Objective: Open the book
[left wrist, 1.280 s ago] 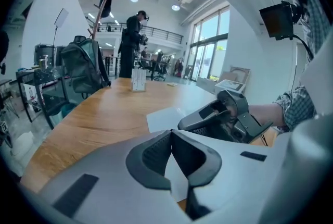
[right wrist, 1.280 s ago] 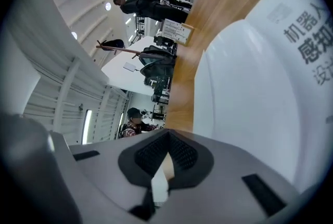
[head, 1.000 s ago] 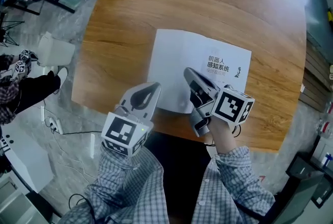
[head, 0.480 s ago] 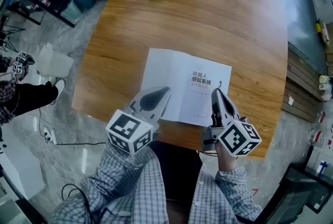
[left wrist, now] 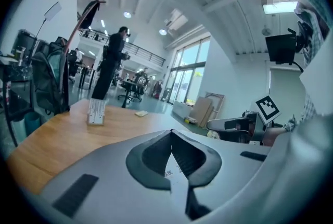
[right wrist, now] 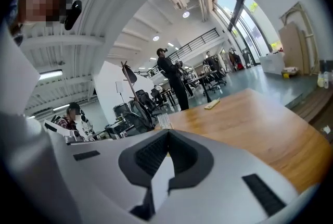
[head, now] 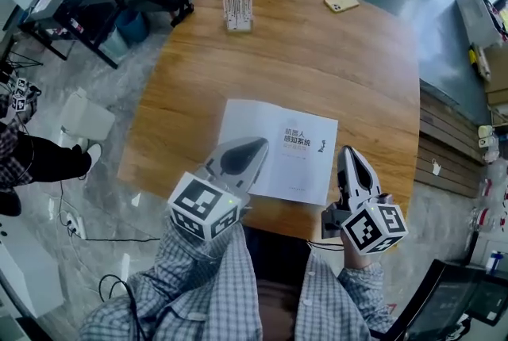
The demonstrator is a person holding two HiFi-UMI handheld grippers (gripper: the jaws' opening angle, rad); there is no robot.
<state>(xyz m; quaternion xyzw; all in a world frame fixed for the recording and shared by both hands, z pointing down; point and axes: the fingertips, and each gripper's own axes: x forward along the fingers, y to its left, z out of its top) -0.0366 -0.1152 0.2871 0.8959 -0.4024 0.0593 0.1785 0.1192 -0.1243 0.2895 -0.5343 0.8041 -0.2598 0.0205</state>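
My left tool (head: 255, 147), jaws together and empty, overlaps the left page of the book (head: 278, 125), which lies open at lower centre on the bench (head: 333, 70), a Chinese title on its right page. My right tool (head: 348, 152), beside it, is likewise closed.

Overhead; two low views across table (head: 317, 46)

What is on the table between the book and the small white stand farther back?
Nothing; the head view shows only bare wooden table between the book and the white stand.
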